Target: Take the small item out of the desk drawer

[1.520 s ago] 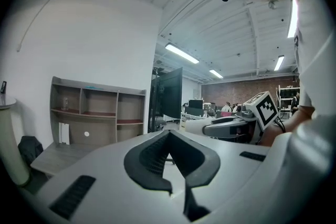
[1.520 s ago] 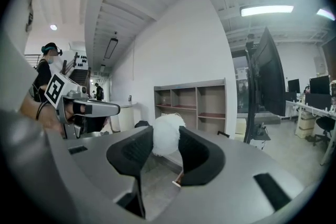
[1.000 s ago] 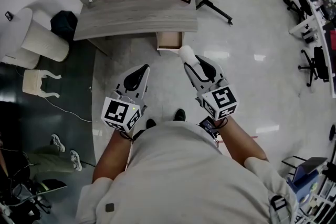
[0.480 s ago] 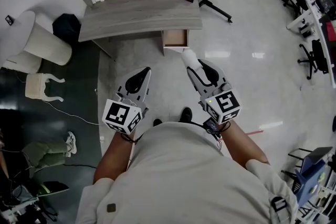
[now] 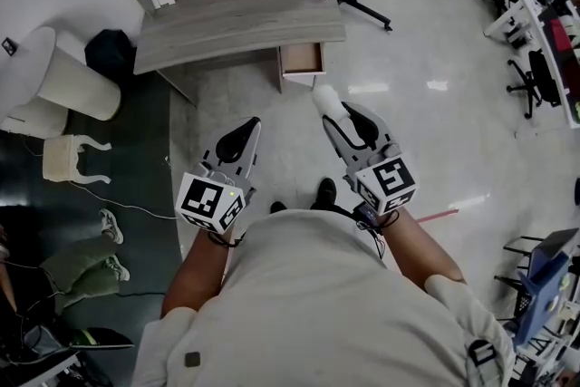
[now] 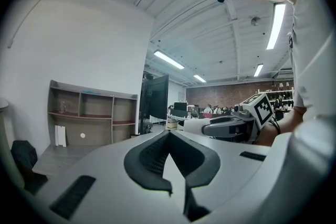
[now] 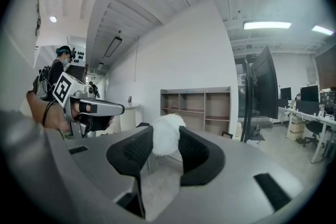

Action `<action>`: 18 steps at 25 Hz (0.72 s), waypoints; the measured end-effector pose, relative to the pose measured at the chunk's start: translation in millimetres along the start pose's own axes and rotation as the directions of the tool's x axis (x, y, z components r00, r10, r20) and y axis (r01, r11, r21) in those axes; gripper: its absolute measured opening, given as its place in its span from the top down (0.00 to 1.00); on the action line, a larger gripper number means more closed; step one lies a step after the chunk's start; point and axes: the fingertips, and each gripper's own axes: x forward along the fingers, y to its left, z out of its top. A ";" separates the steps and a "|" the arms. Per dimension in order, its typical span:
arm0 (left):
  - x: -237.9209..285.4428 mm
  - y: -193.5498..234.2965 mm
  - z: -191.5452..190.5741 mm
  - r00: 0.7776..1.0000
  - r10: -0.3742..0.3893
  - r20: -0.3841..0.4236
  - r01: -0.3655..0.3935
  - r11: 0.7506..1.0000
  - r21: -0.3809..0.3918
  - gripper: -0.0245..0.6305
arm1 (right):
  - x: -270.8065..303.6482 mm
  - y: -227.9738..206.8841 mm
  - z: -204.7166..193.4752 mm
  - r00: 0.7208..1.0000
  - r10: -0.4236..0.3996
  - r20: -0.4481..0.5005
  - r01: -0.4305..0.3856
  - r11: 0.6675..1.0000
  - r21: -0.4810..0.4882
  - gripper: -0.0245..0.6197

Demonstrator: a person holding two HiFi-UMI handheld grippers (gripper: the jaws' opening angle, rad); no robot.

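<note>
One desk [image 5: 237,28], one drawer [image 5: 302,60], one puff [image 5: 323,95]

The small item [image 5: 323,94] is a white, fluffy, roundish ball, clamped between the 2 jaws of my right gripper [image 7: 164,150], sticking out past their tips, up off the floor. The desk drawer [image 5: 303,59] stands pulled open, well apart from it.

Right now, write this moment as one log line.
left hand-held gripper: shut, empty | right hand-held gripper: shut on white fluffy item | drawer: open
</note>
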 end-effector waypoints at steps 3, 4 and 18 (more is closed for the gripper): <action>-12.8 -1.8 -2.7 1.000 -0.018 0.001 0.018 1.000 -0.001 0.95 | -5.7 13.8 -2.2 1.000 -0.013 0.003 0.013 1.000 -0.001 0.72; -17.0 -3.1 -3.3 1.000 -0.023 0.002 0.023 1.000 0.000 0.95 | -8.0 18.4 -3.4 1.000 -0.016 0.003 0.016 1.000 -0.001 0.72; -74.0 6.3 -15.7 0.998 -0.068 -0.011 0.068 0.997 0.029 0.95 | -19.7 76.1 -14.3 0.999 -0.035 -0.012 0.035 0.999 -0.017 0.72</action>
